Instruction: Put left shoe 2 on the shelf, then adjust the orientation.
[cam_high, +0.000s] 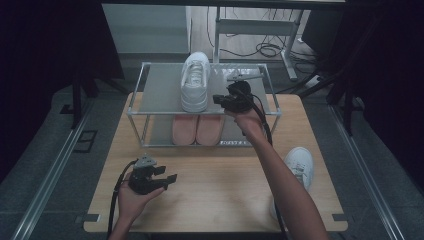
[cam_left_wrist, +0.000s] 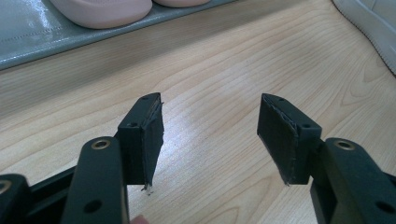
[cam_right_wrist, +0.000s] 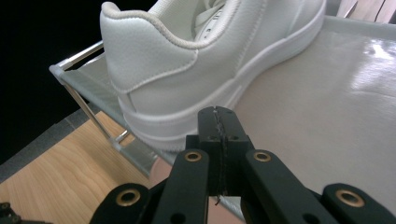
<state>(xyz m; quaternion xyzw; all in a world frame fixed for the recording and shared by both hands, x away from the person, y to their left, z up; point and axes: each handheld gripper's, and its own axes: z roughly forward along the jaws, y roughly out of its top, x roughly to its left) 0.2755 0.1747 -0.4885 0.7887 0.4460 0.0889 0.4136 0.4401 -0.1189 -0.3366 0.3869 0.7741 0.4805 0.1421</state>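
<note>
A white sneaker (cam_high: 195, 80) stands on the top shelf of a small grey two-tier rack (cam_high: 160, 87). My right gripper (cam_high: 216, 99) hovers over that shelf just right of the sneaker's heel, jaws pressed together with nothing between them. In the right gripper view the closed jaws of my right gripper (cam_right_wrist: 217, 116) sit right behind the sneaker's heel (cam_right_wrist: 154, 79). A pair of pink shoes (cam_high: 196, 129) rests on the lower shelf. A second white sneaker (cam_high: 300, 165) lies on the table at the right. My left gripper (cam_high: 172, 176) rests low over the wooden table (cam_high: 215, 200), jaws wide apart and empty (cam_left_wrist: 210, 126).
The rack stands at the far half of the table, its metal frame (cam_right_wrist: 88, 109) edging the shelf. Dark curtains flank both sides. Cables and a desk frame (cam_high: 260, 30) lie on the floor beyond the table. Bare tabletop spreads between the two hands.
</note>
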